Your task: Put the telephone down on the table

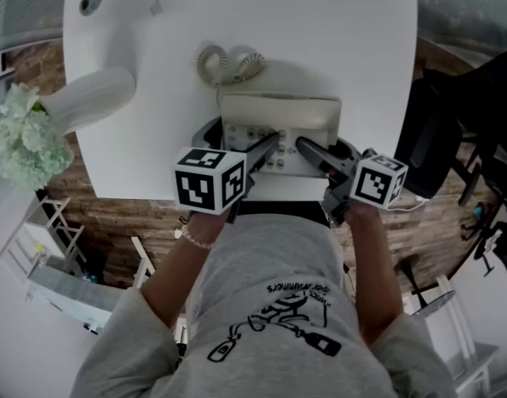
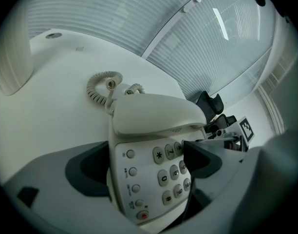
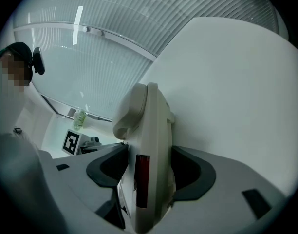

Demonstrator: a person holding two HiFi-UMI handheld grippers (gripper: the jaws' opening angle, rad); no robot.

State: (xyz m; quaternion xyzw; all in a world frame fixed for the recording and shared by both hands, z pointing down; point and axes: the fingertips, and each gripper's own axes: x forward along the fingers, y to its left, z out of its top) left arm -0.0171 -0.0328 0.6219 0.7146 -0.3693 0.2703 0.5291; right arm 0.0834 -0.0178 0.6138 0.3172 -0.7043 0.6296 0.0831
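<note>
A cream telephone (image 1: 278,118) with its handset on the cradle lies at the near edge of the white table (image 1: 361,40); its coiled cord (image 1: 229,63) rests behind it. My left gripper (image 1: 270,143) reaches over the near left corner. In the left gripper view the telephone (image 2: 154,116) lies between the left gripper's (image 2: 146,160) wide jaws, one pad over the keypad, and neither pad visibly presses on it. My right gripper (image 1: 307,148) is at the near right corner. In the right gripper view the telephone (image 3: 149,145) appears edge-on, with my right gripper (image 3: 146,172) shut on it.
A white vase (image 1: 88,98) with pale flowers (image 1: 21,139) lies at the table's left edge. A round socket (image 1: 90,1) is set in the far left corner. A black office chair (image 1: 469,114) stands to the right of the table. My body is close against the near edge.
</note>
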